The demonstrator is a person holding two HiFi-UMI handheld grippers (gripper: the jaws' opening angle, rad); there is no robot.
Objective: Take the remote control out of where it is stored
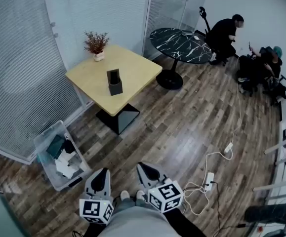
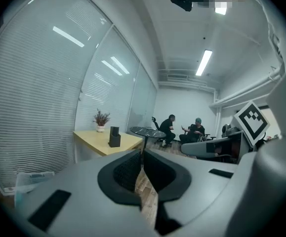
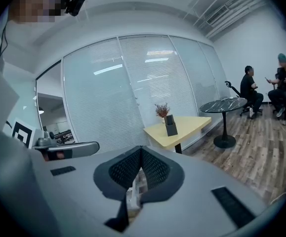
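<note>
Remote control (image 1: pixel 113 75), a slim dark bar, stands upright in a black box-shaped holder (image 1: pixel 115 88) near the middle of a pale yellow square wooden bench (image 1: pixel 138 70). A small potted plant of dried reddish twigs (image 1: pixel 96 43) sits at the bench's far corner by the blinds. Well apart from the bench, across the wood-plank floor (image 1: pixel 182 132), the person's left gripper (image 1: pixel 102 173) and right gripper (image 1: pixel 143 167) are held side by side, each with jaws pressed together on nothing. A clear plastic storage bin (image 1: pixel 40 149) of odds and ends sits on the floor beside the blinds, on the left gripper's side.
</note>
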